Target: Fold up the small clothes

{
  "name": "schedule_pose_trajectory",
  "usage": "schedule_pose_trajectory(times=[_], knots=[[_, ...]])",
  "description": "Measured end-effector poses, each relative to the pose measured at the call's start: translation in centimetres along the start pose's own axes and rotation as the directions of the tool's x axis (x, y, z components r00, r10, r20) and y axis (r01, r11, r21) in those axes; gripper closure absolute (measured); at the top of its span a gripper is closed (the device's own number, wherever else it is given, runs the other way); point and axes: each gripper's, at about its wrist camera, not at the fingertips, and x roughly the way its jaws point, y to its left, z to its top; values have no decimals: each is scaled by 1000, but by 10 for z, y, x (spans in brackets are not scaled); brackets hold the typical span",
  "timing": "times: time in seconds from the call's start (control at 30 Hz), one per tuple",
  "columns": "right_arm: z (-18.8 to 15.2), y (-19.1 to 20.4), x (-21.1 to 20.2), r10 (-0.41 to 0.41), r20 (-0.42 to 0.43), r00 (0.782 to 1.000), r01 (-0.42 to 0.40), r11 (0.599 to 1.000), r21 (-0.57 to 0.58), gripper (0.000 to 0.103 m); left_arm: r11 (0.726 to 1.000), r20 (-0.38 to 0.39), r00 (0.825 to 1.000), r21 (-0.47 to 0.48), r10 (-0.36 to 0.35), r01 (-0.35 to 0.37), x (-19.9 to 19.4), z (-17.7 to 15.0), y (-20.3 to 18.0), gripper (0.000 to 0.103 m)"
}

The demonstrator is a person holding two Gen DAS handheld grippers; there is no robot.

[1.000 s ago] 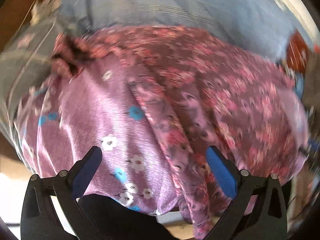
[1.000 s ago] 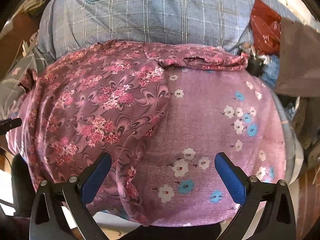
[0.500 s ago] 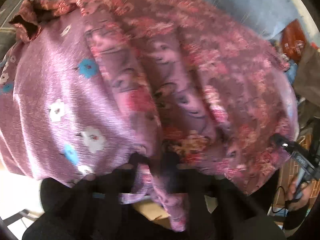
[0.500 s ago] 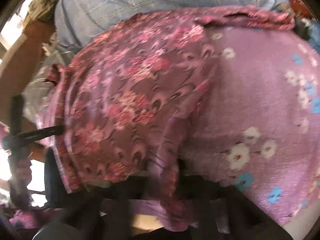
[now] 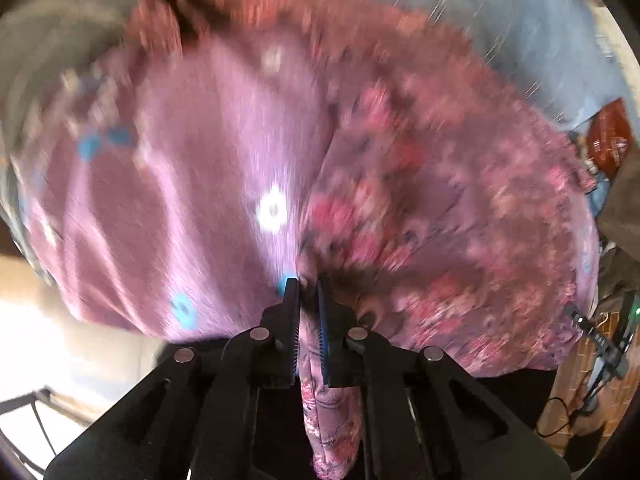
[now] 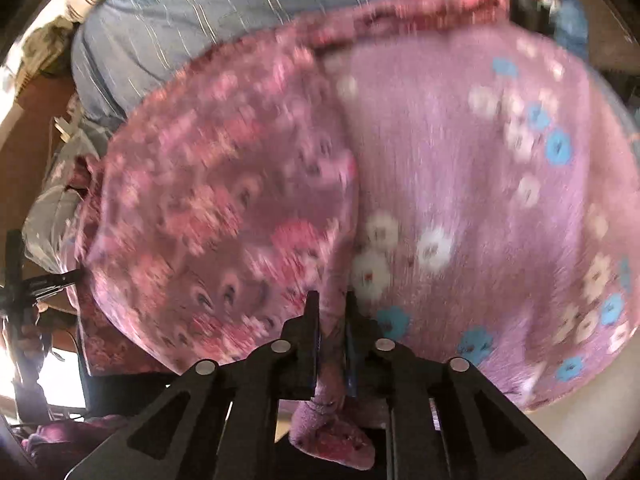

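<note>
A pink-red floral garment (image 5: 440, 208) lies spread over a plain purple cloth with white and blue flowers (image 5: 200, 184). My left gripper (image 5: 308, 284) is shut on the floral garment's near edge, and a bunch of the fabric hangs down between its arms. In the right wrist view the floral garment (image 6: 224, 208) is on the left and the purple flowered cloth (image 6: 500, 184) on the right. My right gripper (image 6: 332, 296) is shut on the garment's edge where the two fabrics meet. Both views are blurred by motion.
A blue-grey checked sheet (image 6: 240, 12) covers the surface behind the garment. A red bag (image 5: 608, 136) and clutter sit at the right. Cables and a device (image 5: 600, 340) lie at the lower right. A black stand (image 6: 24, 284) is at the left.
Both grippers were open over the near edge a second ago; they have since closed on the floral garment's edge. The views have shifted and blurred.
</note>
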Motion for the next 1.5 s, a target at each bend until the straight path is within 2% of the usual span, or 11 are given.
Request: schedule_pose_trajectory(times=[0.13, 0.17, 0.47, 0.63, 0.7, 0.93, 1.0, 1.03, 1.07, 1.27, 1.5], knots=[[36, 14, -33, 25, 158, 987, -22, 1000, -21, 70, 997, 158, 987, 71, -38, 27, -36, 15, -26, 42], [44, 16, -33, 24, 174, 984, -20, 1000, -24, 70, 996, 182, 982, 81, -47, 32, -38, 21, -33, 39], [65, -1, 39, 44, 95, 994, -42, 999, -27, 79, 984, 68, 995, 162, 69, -79, 63, 45, -81, 39], [118, -63, -22, -60, 315, 947, 23, 992, 120, 61, 978, 131, 991, 204, 20, -47, 40, 60, -92, 39], [141, -83, -18, -53, 298, 953, 3, 986, 165, 49, 982, 149, 989, 189, -19, -10, 36, 77, -99, 39], [181, -115, 38, 26, 268, 963, -133, 913, 387, 50, 981, 166, 980, 174, -111, 81, 60, 142, -138, 39], [183, -121, 44, 47, 322, 946, -191, 881, 432, 64, 984, 178, 978, 161, -106, 77, 71, 161, -143, 39], [182, -121, 46, 31, 334, 942, -189, 871, 454, 88, 986, 181, 978, 147, -106, 80, 77, 170, -144, 39], [182, -120, 46, 22, 325, 945, -178, 871, 457, 96, 987, 182, 977, 134, -115, 91, 82, 175, -143, 39], [180, -76, 3, 36, 387, 921, -198, 900, 388, 96, 987, 159, 975, 55, -155, 148, 107, 188, -120, 39], [200, 30, 19, 357, 398, 845, -475, 844, 249, 96, 976, 158, 968, -68, -196, 208, 105, 200, -72, 39]])
